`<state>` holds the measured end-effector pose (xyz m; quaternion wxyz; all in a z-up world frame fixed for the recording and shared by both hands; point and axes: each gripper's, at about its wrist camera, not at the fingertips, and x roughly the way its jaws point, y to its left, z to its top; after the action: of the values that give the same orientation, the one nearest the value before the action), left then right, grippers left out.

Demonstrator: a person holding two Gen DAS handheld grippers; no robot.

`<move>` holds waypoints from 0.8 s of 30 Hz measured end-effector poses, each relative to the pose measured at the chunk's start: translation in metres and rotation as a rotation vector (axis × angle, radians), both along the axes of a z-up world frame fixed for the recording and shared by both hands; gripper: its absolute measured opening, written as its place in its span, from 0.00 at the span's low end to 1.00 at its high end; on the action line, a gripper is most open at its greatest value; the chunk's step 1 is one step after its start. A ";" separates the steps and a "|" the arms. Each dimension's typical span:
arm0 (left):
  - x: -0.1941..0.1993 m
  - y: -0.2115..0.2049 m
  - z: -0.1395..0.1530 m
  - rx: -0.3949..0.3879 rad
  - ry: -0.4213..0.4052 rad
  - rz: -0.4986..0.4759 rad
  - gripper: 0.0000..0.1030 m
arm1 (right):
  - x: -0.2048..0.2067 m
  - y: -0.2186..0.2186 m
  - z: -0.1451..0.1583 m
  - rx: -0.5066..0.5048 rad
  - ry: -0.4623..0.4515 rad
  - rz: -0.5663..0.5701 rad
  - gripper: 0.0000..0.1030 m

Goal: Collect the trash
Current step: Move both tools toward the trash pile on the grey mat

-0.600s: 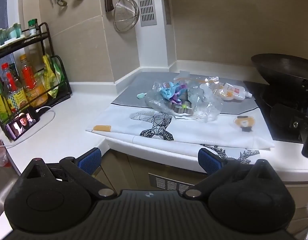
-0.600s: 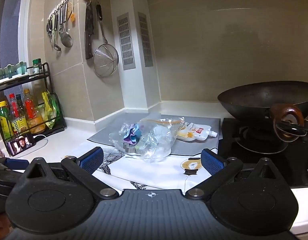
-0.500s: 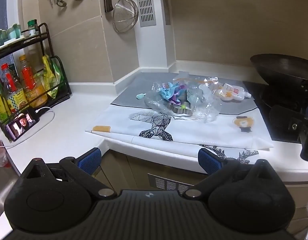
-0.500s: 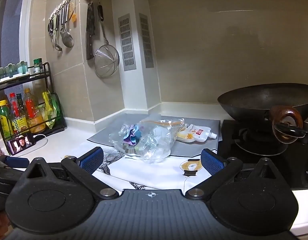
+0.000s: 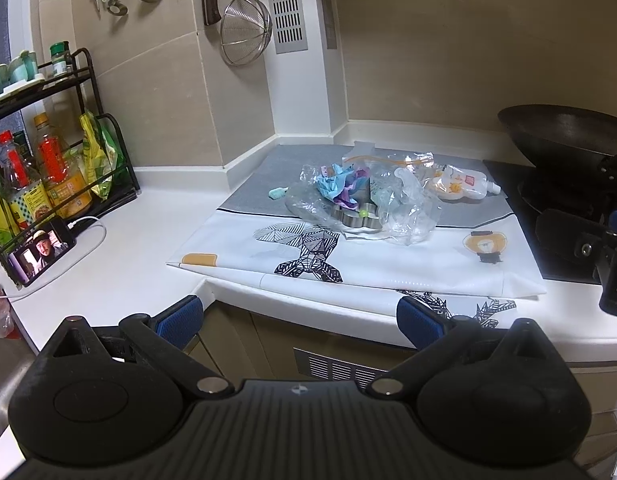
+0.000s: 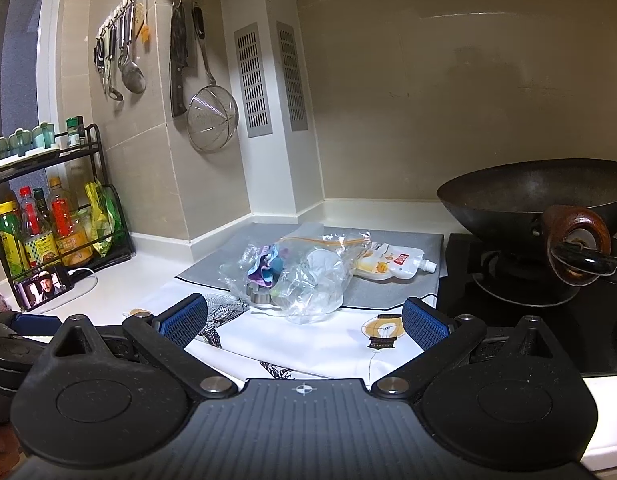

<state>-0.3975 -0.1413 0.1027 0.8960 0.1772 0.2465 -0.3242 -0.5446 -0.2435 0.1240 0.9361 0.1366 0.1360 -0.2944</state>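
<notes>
Left fingers (image 5: 298, 320): my blue pads are spread wide with nothing between them, held off the counter's front edge.
Right fingers (image 6: 304, 322): spread wide too, gripping nothing, low over the printed white mat (image 6: 332, 340).
Trash: a crumpled clear plastic bag (image 6: 304, 276) of wrappers lies on the mat ahead of both, a white spouted pouch (image 6: 392, 266) touching its right side.
Counter (image 5: 120, 248): white; a dark wok (image 6: 532, 196) sits on the stove to the right.

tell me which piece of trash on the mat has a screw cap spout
The white pouch with yellow and red print, lying flat on the grey part of the mat nearest the wok. Its white spout points at the stove; the clear bag beside it has none.
</notes>
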 end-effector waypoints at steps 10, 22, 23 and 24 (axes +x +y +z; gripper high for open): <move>-0.001 -0.001 0.000 -0.002 -0.004 -0.003 1.00 | 0.000 -0.001 0.002 0.019 -0.011 -0.005 1.00; -0.001 -0.003 -0.001 0.002 -0.005 -0.010 1.00 | 0.001 -0.002 0.003 0.013 0.011 -0.001 1.00; 0.000 -0.003 -0.001 0.002 -0.005 -0.009 1.00 | 0.001 -0.002 0.003 0.013 0.011 -0.001 1.00; 0.000 -0.003 -0.001 0.003 -0.005 -0.009 1.00 | 0.001 -0.002 0.002 0.011 0.009 -0.001 1.00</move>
<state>-0.3978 -0.1447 0.1018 0.8950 0.1803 0.2436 -0.3273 -0.5434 -0.2458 0.1262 0.9345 0.1403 0.1419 -0.2948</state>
